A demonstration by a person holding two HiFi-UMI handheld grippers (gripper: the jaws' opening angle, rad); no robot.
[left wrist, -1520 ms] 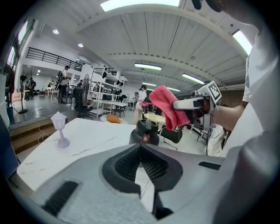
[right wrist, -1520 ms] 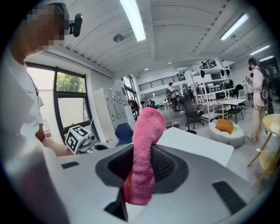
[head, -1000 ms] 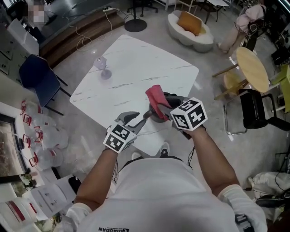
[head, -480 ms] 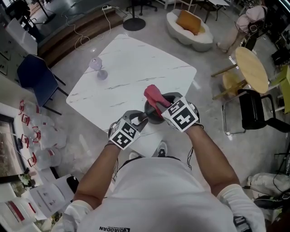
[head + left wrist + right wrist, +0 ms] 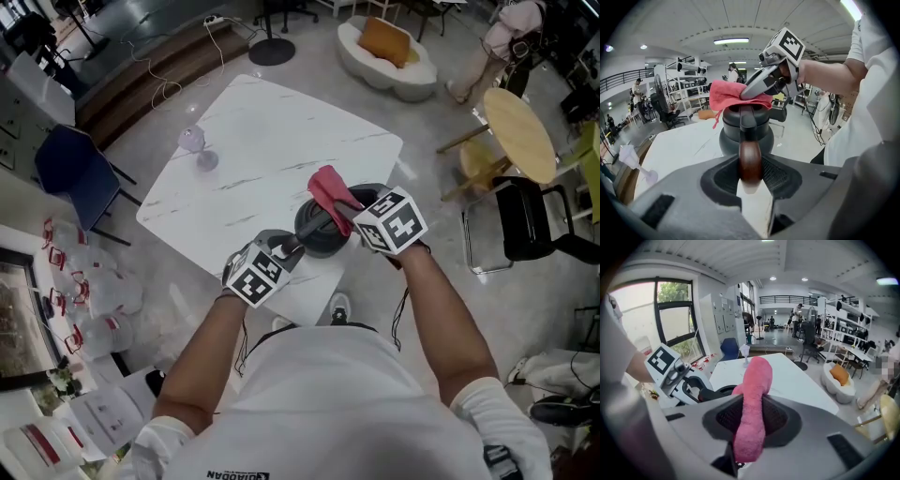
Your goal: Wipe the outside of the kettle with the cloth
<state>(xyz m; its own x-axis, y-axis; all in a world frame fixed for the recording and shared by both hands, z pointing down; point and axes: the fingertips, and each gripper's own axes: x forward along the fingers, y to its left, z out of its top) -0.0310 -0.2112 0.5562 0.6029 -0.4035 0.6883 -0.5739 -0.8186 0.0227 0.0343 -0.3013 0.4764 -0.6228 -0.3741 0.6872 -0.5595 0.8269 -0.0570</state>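
Note:
The dark kettle (image 5: 317, 232) stands near the front edge of the white marble table (image 5: 272, 131). Its brown wooden handle (image 5: 750, 161) lies between the jaws of my left gripper (image 5: 286, 247), which have just been closing and now press on it. My right gripper (image 5: 345, 208) is shut on the pink cloth (image 5: 753, 408). It holds the cloth (image 5: 330, 187) over the top of the kettle, draped on the lid in the left gripper view. The kettle's body (image 5: 746, 136) shows below the cloth; its far side is hidden.
A wine glass (image 5: 194, 142) stands at the table's far left. A blue chair (image 5: 70, 169) is left of the table. On the right are a round wooden table (image 5: 520, 136) and a black chair (image 5: 534, 220). A white armchair (image 5: 384, 52) lies beyond.
My left gripper has come down and forward onto the kettle's handle and its jaws have narrowed round it. The right gripper has shifted a little sideways with the cloth over the kettle.

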